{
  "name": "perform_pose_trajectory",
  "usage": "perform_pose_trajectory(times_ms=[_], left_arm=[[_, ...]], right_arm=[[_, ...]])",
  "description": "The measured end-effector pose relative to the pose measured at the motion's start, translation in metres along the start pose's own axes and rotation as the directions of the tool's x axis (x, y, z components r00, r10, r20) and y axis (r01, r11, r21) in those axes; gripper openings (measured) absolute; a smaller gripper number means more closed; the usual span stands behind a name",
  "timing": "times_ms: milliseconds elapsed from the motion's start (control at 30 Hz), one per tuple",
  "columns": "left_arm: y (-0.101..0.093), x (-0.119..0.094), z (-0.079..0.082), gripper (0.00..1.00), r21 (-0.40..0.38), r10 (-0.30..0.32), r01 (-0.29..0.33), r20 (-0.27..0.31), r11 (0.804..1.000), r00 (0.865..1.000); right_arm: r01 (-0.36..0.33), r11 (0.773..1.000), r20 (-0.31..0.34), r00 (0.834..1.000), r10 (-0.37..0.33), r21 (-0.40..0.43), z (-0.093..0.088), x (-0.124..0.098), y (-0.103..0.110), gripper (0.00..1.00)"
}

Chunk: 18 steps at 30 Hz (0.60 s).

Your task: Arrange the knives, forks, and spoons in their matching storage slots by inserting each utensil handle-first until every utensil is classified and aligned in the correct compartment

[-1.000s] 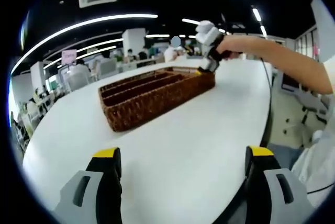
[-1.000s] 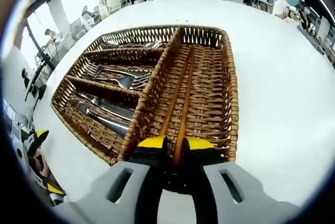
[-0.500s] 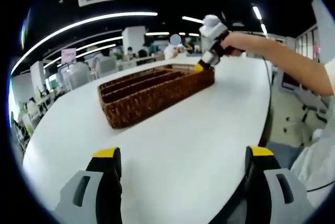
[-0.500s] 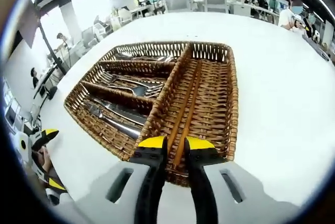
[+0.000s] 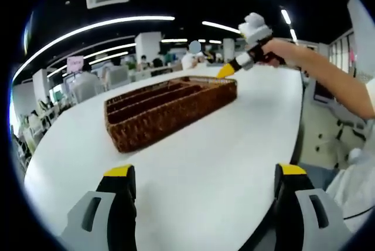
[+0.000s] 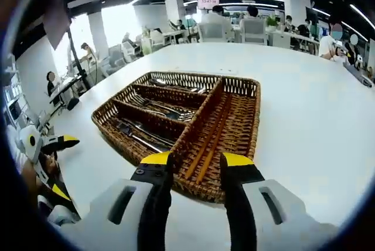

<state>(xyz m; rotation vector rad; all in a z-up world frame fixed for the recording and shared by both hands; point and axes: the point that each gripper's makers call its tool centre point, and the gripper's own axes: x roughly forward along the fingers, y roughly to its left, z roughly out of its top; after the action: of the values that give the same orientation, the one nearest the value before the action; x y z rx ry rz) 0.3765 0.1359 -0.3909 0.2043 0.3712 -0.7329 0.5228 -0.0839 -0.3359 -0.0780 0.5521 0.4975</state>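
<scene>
hovering w/ jaws parted and empty: right gripper (image 6: pixel 193 158), lower centre of right gripper view, just short of the near end of the wicker tray (image 6: pixel 253 123). also seen upper right of left gripper view (image 5: pixel 227 70), raised clear of the tray's far corner, a person's forearm (image 5: pixel 328 74) behind it. gap narrow but nothing between the yellow tips.

left gripper (image 5: pixel 205 172) at bottom of left gripper view, jaws wide apart, empty, low over bare white table (image 5: pixel 205 139), well short of tray (image 5: pixel 170 110). reads as parked out of the way.

tray mid-frame in right gripper view. three short slots on its left side: knives (image 6: pixel 137 134) in nearest, forks (image 6: pixel 158 107) in middle, spoons (image 6: pixel 170 82) in farthest; exact count and handle direction too small to tell. each slot holds one kind, so sorting looks done or near done (judgement). long right compartment holds a pair of wooden chopsticks (image 6: pixel 208 145) lying lengthwise, parallel to the walls.

no loose utensils seen on the table in either view.

edges/room: table edge curves down right side of left gripper view, near left gripper's right jaw; floor and chairs beyond. plenty of bare top right of tray in right gripper view, and between tray and left gripper. tray walls raised all round, so entry from above only. office desks, people far in background, well apart.
</scene>
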Motion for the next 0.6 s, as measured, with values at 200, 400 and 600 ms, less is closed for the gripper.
perform_pose_trajectory(times_ms=[200, 400, 600], left_arm=[[-0.005, 0.003, -0.001, 1.0, -0.014, -0.002, 0.002, 0.001, 1.0, 1.0], [-0.006, 0.003, 0.002, 1.0, -0.024, -0.001, 0.002, 0.017, 1.0, 1.0], [-0.005, 0.005, 0.007, 1.0, -0.04, 0.001, 0.0, 0.034, 0.999, 0.999]], right_arm=[[-0.003, 0.996, 0.079, 0.997, 0.01, -0.085, 0.002, -0.009, 0.008, 0.54], [0.006, 0.995, 0.149, 0.989, 0.008, -0.096, -0.004, -0.021, 0.013, 0.75], [0.003, 0.991, 0.187, 0.982, 0.023, -0.136, -0.01, -0.026, 0.023, 0.88]])
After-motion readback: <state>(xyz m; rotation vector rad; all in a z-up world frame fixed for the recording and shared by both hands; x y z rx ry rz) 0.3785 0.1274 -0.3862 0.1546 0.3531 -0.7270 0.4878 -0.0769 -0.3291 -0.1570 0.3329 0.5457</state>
